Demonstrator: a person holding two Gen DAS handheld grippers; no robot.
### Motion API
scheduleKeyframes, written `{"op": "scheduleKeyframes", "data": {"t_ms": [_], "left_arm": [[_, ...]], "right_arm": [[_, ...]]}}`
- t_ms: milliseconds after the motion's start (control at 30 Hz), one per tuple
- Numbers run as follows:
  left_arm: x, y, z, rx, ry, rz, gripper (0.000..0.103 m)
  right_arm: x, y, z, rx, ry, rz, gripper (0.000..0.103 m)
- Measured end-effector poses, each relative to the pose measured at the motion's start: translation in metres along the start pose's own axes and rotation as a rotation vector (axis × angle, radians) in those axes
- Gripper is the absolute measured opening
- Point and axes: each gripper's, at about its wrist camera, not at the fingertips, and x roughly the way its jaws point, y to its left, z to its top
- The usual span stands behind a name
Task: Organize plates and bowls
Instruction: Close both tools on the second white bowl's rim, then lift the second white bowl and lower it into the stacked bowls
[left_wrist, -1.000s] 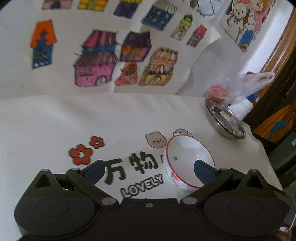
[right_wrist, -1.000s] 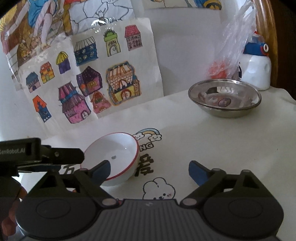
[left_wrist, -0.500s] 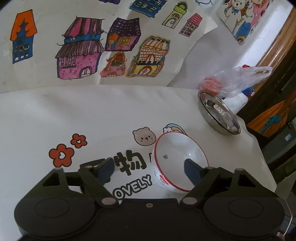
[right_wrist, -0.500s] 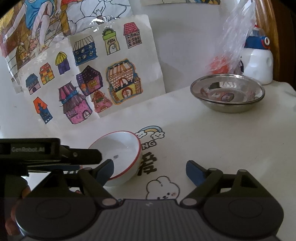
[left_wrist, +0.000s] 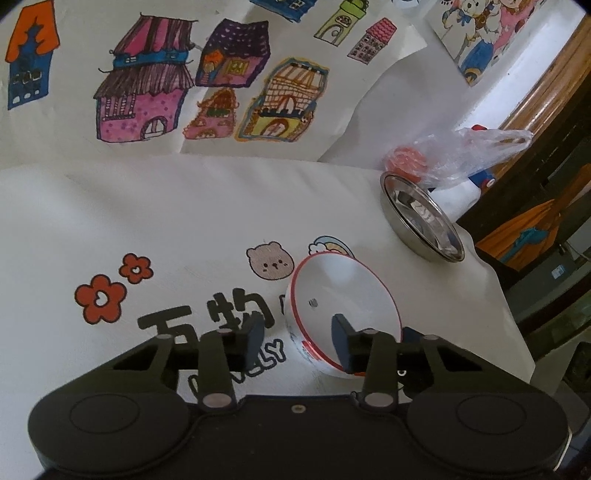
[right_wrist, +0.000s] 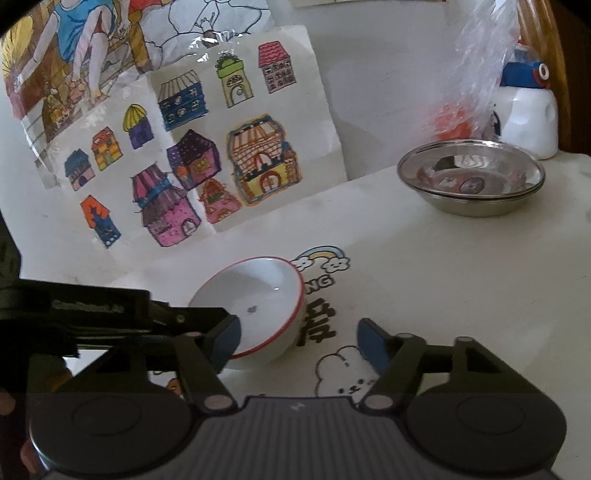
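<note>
While the left gripper (left_wrist: 297, 341) straddles the rim of the glossy red-rimmed white bowl (left_wrist: 343, 299), jaws apart, the right gripper (right_wrist: 299, 341) stands open; steel dishes (right_wrist: 471, 182) nest at two o'clock.

You have one white red-rimmed ceramic bowl (left_wrist: 343, 310) at lower centre, two stacked steel dishes (right_wrist: 471, 184) upper right, one white plastic bottle (right_wrist: 528, 122).
</note>
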Motion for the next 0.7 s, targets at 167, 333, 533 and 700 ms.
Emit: {"op": "scheduleKeyframes", "data": {"t_ms": [167,333,533,700], "left_arm": [[0.002,-0.001,-0.001,0.001,0.01,-0.008,0.031],[0.003,-0.001,-0.001,0.002,0.011,-0.018,0.026],[0.0,-0.002,-0.003,0.011,-0.002,-0.015,0.02],[-0.015,-0.008,-0.006,0.016,-0.026,-0.02,0.019]], "right_arm": [[0.0,0.0,0.001,0.013,0.008,0.027,0.065],[0.001,0.0,0.001,0.027,0.012,0.069,0.041],[-0.002,0.001,-0.001,0.046,0.008,0.055,0.029],[-0.017,0.007,0.002,0.041,-0.01,0.05,0.028]]}}
